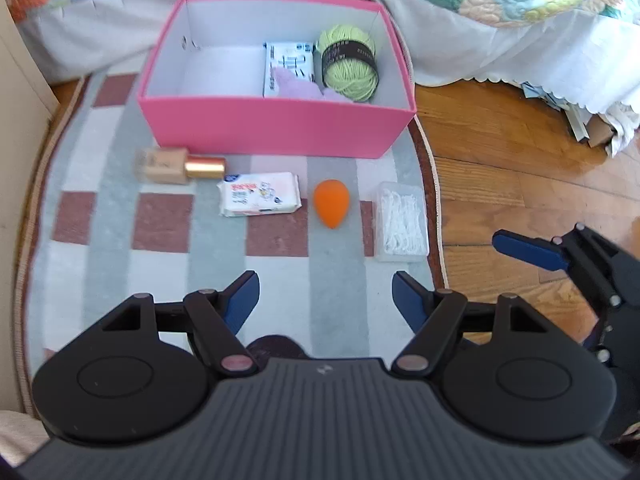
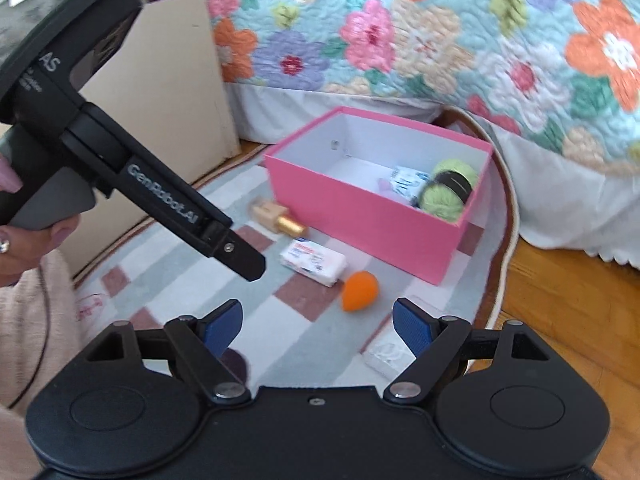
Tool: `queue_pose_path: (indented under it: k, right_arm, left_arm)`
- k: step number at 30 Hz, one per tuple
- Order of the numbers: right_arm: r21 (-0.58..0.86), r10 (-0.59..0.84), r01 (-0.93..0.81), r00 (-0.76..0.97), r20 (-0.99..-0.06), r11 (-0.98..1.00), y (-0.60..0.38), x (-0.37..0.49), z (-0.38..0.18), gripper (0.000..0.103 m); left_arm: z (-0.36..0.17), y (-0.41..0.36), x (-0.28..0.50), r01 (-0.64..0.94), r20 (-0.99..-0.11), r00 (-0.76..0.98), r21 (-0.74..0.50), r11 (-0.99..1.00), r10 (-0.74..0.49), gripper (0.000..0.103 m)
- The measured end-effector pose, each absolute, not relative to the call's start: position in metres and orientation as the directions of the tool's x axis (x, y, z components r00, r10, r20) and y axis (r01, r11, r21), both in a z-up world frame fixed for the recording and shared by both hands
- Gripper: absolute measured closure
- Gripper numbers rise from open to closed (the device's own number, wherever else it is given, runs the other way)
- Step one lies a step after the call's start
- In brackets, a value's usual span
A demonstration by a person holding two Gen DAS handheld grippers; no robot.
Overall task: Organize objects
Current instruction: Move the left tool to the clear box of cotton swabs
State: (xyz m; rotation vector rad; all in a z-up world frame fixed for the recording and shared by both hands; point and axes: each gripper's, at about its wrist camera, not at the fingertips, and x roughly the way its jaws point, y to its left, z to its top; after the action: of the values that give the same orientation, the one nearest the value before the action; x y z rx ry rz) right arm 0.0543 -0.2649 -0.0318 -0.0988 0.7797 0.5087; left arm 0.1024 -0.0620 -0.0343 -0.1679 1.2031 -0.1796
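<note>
A: How do the two tools stand?

B: The left hand-held gripper [image 1: 325, 296] has its blue pads apart with nothing between them, and it hangs above the checked rug [image 1: 168, 264]. The right hand-held gripper [image 2: 318, 322] is also spread wide and empty.

A: What lies ahead of the left one?

B: Straight ahead is a row of four things on the rug. The orange sponge [image 1: 331, 203] is nearest its centre line. Left of that lies a white tissue pack [image 1: 259, 194], and further left a beige bottle with a gold cap [image 1: 180, 166] lies on its side. To the right, at the rug's edge, sits a clear case of white picks [image 1: 402, 221].

A: And the box?

B: The pink box [image 1: 276, 130] stands just beyond the row, open on top. Inside, at its right end, are a ball of green yarn [image 1: 349, 62], a white printed packet [image 1: 288, 66] beside it, and something pale lilac [image 1: 294, 86] that is too blurred to name.

A: Where are they from the right tool?

B: The sponge lies just ahead of its pads, and the clear case sits low by its right finger, partly hidden. A bed with a flowered quilt [image 2: 400, 40] rises behind the box.
</note>
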Motion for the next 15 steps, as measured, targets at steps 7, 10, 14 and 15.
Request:
queue_pose_path:
  k: [7, 10, 14, 15]
  right_arm:
    - [0.051, 0.293, -0.383, 0.608, -0.738, 0.922, -0.269, 0.073, -0.095, 0.017]
    - [0.041, 0.253, -0.334, 0.622, -0.741, 0.942, -0.269, 0.078, -0.117, 0.017]
    - [-0.005, 0.198, -0.294, 0.656, -0.728, 0.956, -0.267, 0.084, -0.14, 0.017]
    - [-0.034, 0.177, -0.291, 0.666, -0.724, 0.956, -0.264, 0.085, -0.145, 0.017]
  left_arm:
    - [-0.087, -0.087, 0.121, 0.062, -0.889, 0.338, -0.305, 0.95, -0.308, 0.031]
    - [-0.105, -0.097, 0.131, 0.075, -0.882, 0.333, -0.329, 0.941, -0.335, 0.031]
    - [-0.13, -0.105, 0.143, 0.082, -0.868, 0.305, -0.387, 0.919, -0.393, 0.035]
    - [-0.136, -0.107, 0.146, 0.079, -0.865, 0.295, -0.401, 0.913, -0.406, 0.038]
